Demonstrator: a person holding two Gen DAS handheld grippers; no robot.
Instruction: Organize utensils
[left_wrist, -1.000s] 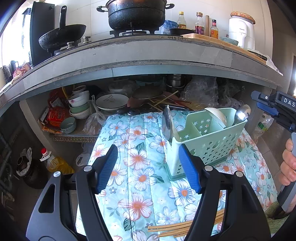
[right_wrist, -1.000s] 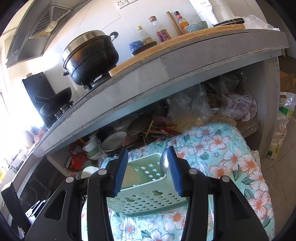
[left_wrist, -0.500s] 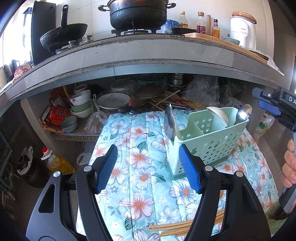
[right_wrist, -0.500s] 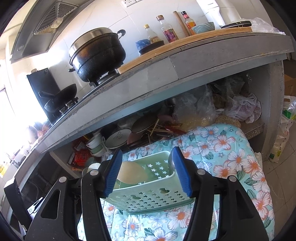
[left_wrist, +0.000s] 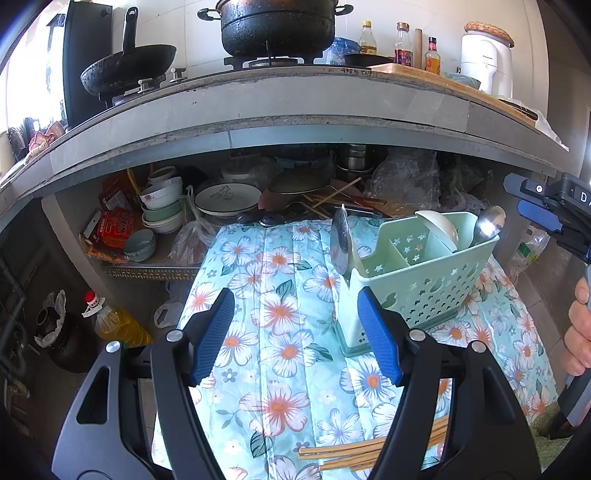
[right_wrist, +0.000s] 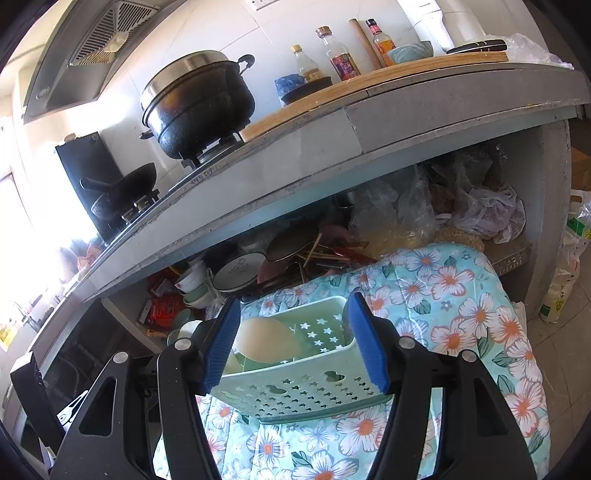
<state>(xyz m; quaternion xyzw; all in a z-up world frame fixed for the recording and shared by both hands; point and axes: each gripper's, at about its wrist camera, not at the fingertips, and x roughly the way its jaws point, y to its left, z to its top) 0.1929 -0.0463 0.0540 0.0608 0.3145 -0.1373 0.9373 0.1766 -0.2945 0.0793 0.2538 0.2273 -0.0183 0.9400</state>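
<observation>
Left wrist view puts the left tongs (left_wrist: 295, 332) nearest, jaws spread wide with nothing between them, hanging over a flowered cloth (left_wrist: 266, 321) that covers the surface. At the bottom edge, partly behind the right finger, a bundle of wooden chopsticks (left_wrist: 354, 452) lies flat on the cloth. Farther on stands a pale green caddy (left_wrist: 413, 291) with star cut-outs and several compartments. A metal ladle (left_wrist: 340, 240) stands upright at its left end, a cream spoon (left_wrist: 439, 227) leans in a rear compartment, and a metal spoon (left_wrist: 487, 223) stands at the far right corner. At the right edge a hand (left_wrist: 580, 332) holds the right tongs (left_wrist: 543, 218), seen here only in part.

Right wrist view shows the right tongs (right_wrist: 293, 341) above the caddy (right_wrist: 295, 387); their jaws have just been opening and now stand released, gripping nothing, with the cream spoon (right_wrist: 266, 341) and the caddy's rim seen in the gap below them.

Beyond the cloth an open shelf holds stacked bowls (left_wrist: 162, 205), a plate (left_wrist: 227, 197) and plastic bags (right_wrist: 399, 218). Above it, a black pot (left_wrist: 277, 26), a wok (left_wrist: 127, 68) and bottles (left_wrist: 402, 46) sit on the stove top
</observation>
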